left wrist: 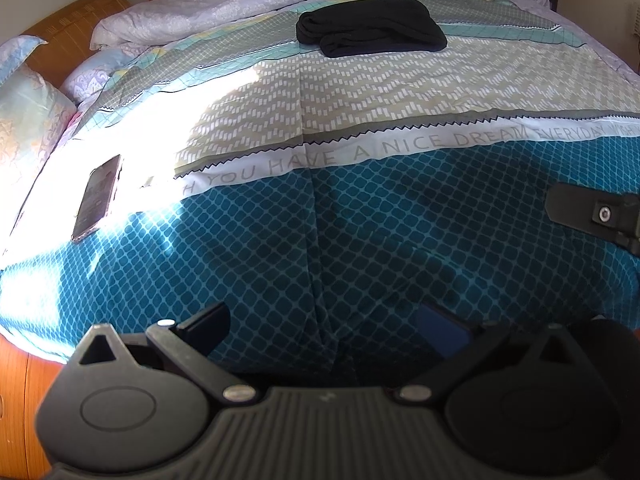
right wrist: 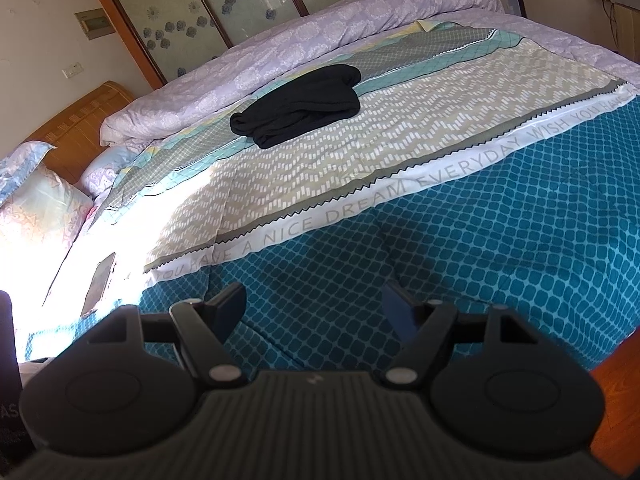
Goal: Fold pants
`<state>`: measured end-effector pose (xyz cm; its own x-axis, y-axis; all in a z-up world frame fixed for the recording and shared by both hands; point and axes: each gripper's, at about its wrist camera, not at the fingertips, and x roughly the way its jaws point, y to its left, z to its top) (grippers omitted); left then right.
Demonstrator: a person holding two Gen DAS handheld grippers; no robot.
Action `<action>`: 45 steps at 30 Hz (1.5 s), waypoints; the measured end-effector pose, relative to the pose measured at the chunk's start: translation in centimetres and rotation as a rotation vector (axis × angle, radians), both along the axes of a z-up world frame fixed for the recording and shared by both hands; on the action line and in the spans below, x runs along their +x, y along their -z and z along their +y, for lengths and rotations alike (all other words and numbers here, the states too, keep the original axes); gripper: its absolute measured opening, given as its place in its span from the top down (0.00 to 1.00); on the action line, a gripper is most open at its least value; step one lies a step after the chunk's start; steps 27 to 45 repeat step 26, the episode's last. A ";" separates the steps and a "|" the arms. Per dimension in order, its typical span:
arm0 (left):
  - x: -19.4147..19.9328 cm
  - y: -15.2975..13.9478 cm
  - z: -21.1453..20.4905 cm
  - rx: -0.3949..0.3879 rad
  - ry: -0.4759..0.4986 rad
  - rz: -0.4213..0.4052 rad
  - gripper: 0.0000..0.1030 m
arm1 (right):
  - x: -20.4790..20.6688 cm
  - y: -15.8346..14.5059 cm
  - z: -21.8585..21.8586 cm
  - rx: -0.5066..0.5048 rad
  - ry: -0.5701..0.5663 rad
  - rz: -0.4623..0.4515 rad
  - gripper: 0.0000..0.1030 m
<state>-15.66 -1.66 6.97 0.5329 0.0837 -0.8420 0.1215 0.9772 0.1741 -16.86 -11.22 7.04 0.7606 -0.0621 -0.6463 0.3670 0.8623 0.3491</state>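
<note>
Black pants (left wrist: 370, 26) lie folded in a compact bundle far back on the patterned bedspread (left wrist: 400, 220), near the rolled lilac duvet; the right wrist view shows the same pants (right wrist: 302, 106) left of centre. My left gripper (left wrist: 324, 330) hovers over the teal front part of the bedspread, jaws wide apart with nothing between them. My right gripper (right wrist: 316, 306) is likewise open and empty above the teal cloth (right wrist: 480, 240), well short of the pants. A tip of the right gripper shows at the right edge of the left wrist view.
A phone (left wrist: 98, 196) lies in bright sunlight at the bed's left side, also seen as the phone (right wrist: 100, 280). Pillows (left wrist: 28, 120) and a wooden headboard (left wrist: 80, 24) stand at the left. The lilac duvet (right wrist: 320, 40) runs along the back. Wooden floor (right wrist: 616, 400) shows at right.
</note>
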 end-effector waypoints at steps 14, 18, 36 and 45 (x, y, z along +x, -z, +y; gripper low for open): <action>0.7 1.1 -0.3 -0.006 0.004 0.038 0.00 | 0.1 0.6 -0.4 0.010 0.013 0.019 0.25; 1.0 1.3 -0.6 -0.007 0.013 0.042 0.00 | 0.2 0.8 -0.6 0.013 0.020 0.025 0.25; 2.4 1.2 -1.0 -0.063 0.053 0.041 0.00 | 0.3 0.8 -0.7 -0.021 0.027 0.019 0.25; 2.4 1.2 -1.0 -0.063 0.053 0.041 0.00 | 0.3 0.8 -0.7 -0.021 0.027 0.019 0.25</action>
